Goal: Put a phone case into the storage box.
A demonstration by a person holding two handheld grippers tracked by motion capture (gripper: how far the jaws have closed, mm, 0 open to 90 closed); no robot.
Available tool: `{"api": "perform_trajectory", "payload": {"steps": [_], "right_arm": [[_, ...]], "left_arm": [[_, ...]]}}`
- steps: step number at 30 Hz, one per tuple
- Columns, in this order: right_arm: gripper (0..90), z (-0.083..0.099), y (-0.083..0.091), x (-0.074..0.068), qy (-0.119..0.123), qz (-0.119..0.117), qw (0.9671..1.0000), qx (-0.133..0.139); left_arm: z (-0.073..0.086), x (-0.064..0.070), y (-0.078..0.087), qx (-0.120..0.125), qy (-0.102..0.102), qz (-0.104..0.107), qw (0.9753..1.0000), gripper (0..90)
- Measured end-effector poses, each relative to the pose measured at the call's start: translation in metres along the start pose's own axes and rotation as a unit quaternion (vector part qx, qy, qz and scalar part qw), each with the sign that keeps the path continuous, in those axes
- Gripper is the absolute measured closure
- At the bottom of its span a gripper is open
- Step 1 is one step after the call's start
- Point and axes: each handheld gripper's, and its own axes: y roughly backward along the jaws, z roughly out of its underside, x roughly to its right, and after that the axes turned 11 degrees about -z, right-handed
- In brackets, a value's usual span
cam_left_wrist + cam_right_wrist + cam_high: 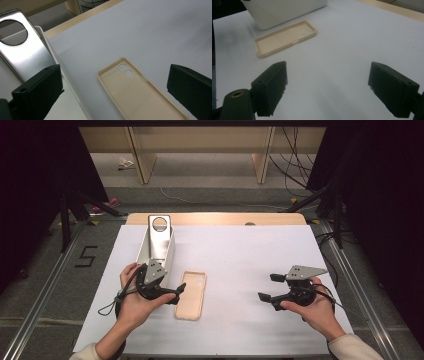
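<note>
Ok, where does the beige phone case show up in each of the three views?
High view: phone case lies lower centre, by the left gripper's jaws.
Left gripper view: lower middle, between the jaws.
Right gripper view: upper left.
Shared landmark: the white box beside it, also in and.

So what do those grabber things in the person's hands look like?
Each hand holds a black gripper, the left gripper and the right gripper, with two chunky, blocky black fingers. A grey three-cornered plate with small holes sits on top of each, and a thin black cable trails off. The person wears light cream sleeves.
</note>
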Motion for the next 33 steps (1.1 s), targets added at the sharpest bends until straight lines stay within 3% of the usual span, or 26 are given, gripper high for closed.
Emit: {"api": "perform_trajectory", "payload": {"steps": [7,12,22,33], "right_arm": [[16.6,0.000,0.000,-0.001,0.000,-0.001,1.0000,0.002],[16.6,0.000,-0.001,-0.001,0.000,-0.001,1.0000,0.000],[16.5,0.000,-0.002,-0.001,0.000,-0.002,1.0000,0.000],[16.5,-0.001,-0.001,-0.001,0.001,0.000,1.0000,0.002]], "left_arm": [[0.014,0.012,0.007,0.004,-0.014,0.007,0.9999,0.0],[0.016,0.019,0.010,0.003,-0.033,0.005,0.9994,0.0],[0.017,0.018,0.009,0.003,-0.038,0.003,0.9993,0.0],[0.017,0.018,0.009,0.001,-0.029,0.007,0.9996,3.1]]}}
